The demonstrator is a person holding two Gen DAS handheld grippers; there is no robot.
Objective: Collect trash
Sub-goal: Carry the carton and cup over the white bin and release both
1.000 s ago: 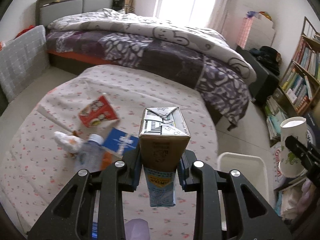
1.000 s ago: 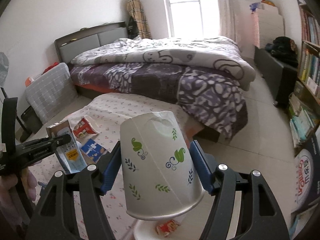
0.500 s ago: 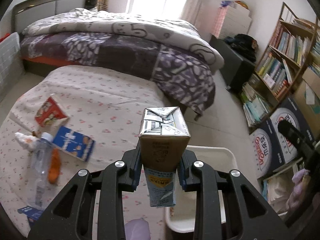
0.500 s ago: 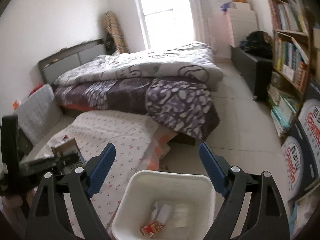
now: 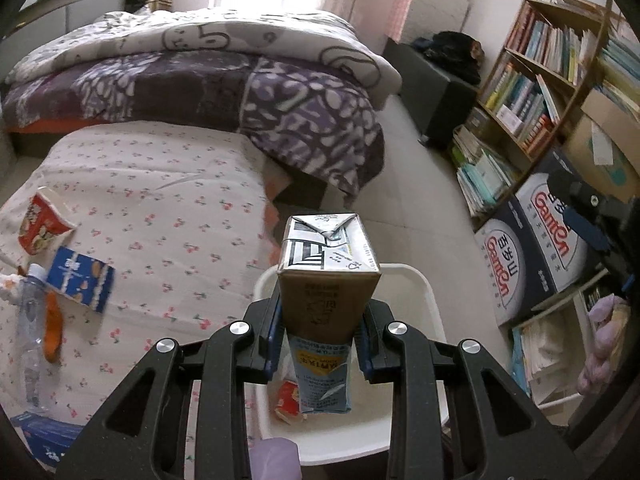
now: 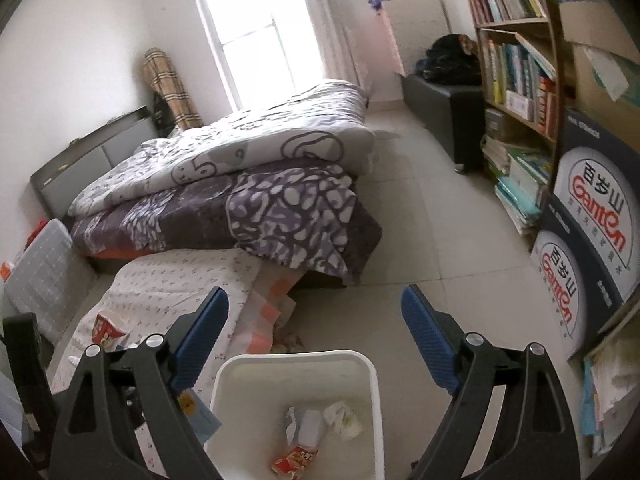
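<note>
My left gripper point(image 5: 320, 332) is shut on a brown and blue drink carton point(image 5: 326, 292), held upright over the white trash bin point(image 5: 434, 304). My right gripper point(image 6: 314, 320) is open and empty above the same bin point(image 6: 374, 392), which holds a red wrapper point(image 6: 294, 460), crumpled paper point(image 6: 342, 420) and other scraps. On the floral mat point(image 5: 160, 208) lie a red noodle cup point(image 5: 42, 222), a blue snack box point(image 5: 78, 278), a clear plastic bottle point(image 5: 30, 340) and an orange piece point(image 5: 52, 330).
A bed with a purple and white quilt point(image 5: 200, 68) stands behind the mat. A bookshelf point(image 5: 548, 72) and stacked Ganten boxes point(image 5: 532, 256) line the right side. A dark bench point(image 6: 448, 108) stands by the far wall.
My right gripper opened and dropped the paper cup, then drew back over the bin. My left gripper carried the carton rightward from over the mat to over the bin.
</note>
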